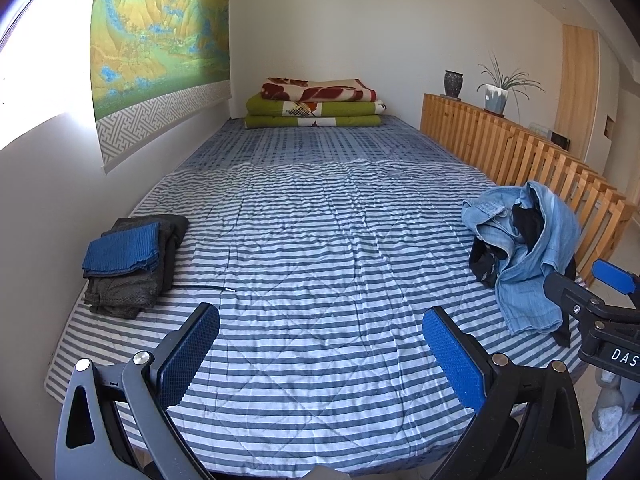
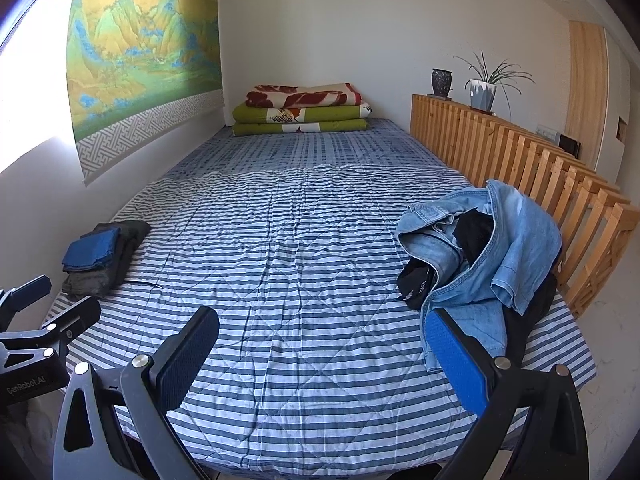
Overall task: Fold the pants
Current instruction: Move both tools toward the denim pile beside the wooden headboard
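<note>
Left gripper (image 1: 320, 360): nearest item in the left wrist view; fingers spread wide apart over the bedspread, nothing between the blue pads (image 1: 454, 364). Its side shows at the left edge of the right wrist view, body lettered "GenRobot.AI".
Right gripper (image 2: 322, 364): nearest item in the right wrist view; fingers spread wide, nothing clamped; the right pad (image 2: 456, 360) overlaps the hem of the jeans in the view, contact cannot be told. Its side in the left wrist view carries letters "DAS", the rest cut off.
Bedspread (image 1: 312, 280): quilted, blue and white stripes, creased, covering the near half of the bed.
Jeans (image 2: 492, 248): light blue denim, crumpled in a loose heap at the right side of the bed, next to the wooden rail; unfolded, waistband turned up; a black garment (image 2: 474, 232) is bundled inside and under the heap.
Folded stack (image 1: 132, 264): left side of the bed; dark grey pieces below, a blue ribbed piece on top.
Checked sheet (image 1: 320, 140): blue, beyond the bedspread.
Folded blankets (image 1: 316, 104): far end against the wall; two green layers, a red-and-cream one above.
Wooden rail (image 2: 520, 152): slatted, along the right.
Dark vase (image 2: 441, 82): on the rail's top; contents not visible.
White pot (image 2: 482, 94): beside the vase; holds a thin-leaved green plant.
Wall hanging (image 2: 140, 56): green and gold mountain landscape, left wall.
</note>
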The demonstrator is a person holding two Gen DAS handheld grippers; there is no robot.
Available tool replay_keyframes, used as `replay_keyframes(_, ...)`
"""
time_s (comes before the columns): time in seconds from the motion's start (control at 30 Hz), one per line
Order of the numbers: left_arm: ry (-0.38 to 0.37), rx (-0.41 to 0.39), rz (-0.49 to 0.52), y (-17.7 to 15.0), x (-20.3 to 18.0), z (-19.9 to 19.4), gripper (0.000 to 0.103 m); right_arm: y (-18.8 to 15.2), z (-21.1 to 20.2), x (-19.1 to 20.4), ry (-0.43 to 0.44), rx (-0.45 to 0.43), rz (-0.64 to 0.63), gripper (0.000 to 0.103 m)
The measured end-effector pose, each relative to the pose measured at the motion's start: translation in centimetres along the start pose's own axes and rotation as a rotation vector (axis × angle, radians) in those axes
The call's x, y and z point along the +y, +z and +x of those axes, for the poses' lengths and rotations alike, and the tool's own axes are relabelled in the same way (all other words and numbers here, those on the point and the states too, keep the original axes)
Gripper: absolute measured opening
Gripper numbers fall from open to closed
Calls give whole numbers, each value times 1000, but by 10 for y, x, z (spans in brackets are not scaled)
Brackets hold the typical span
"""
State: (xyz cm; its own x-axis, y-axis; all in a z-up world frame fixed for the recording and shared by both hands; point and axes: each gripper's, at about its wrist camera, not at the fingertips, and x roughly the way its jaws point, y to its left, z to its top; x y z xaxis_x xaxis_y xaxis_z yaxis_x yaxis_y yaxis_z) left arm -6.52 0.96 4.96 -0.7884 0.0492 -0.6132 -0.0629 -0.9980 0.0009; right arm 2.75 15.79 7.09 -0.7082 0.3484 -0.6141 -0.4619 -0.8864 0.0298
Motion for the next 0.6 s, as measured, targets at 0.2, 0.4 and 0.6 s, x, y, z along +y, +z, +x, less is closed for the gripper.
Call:
replay_keyframes(0.2,-6,-12,6,-1,-2,-13,103,-2,-7,5,11,-7,-7,101)
replay_keyframes(0.4,-17,-21,4,-1,-4,-20,103,-3,-14,7,6,-16,-15,101)
replay_keyframes(0.6,-22,-15,2,-4,-6,-19,103,-6,-18,1,-6,-31,4,101)
